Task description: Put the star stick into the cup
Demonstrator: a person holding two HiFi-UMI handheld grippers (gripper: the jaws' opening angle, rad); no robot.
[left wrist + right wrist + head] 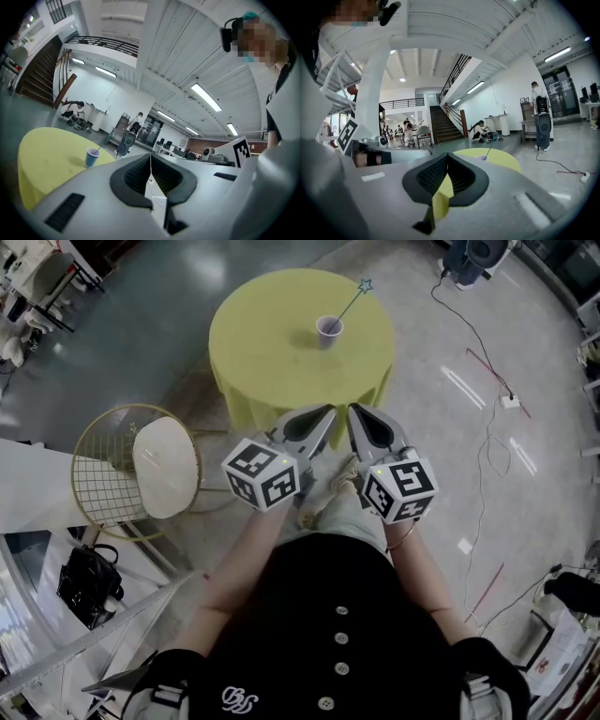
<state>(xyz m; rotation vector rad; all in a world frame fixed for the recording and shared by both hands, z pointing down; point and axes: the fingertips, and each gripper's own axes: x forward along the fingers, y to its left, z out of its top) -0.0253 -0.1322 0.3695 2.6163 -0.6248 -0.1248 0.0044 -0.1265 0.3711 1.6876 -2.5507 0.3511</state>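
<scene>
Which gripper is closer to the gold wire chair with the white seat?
Left. The left gripper is just right of the chair in the head view; the right gripper is further right, beyond the left one.

Star stick [352, 304] in cup [328, 331] on table [267, 362]; chair [164, 470] near-left of table

Here's the left claw [326, 414] and right claw [354, 412]: pale grey shells, black ribbed pads [136, 176], each carrying a black-and-white marker cube [263, 475]. Black top [319, 606], white buttons [341, 638] down the front, small white emblem [239, 698].
</scene>
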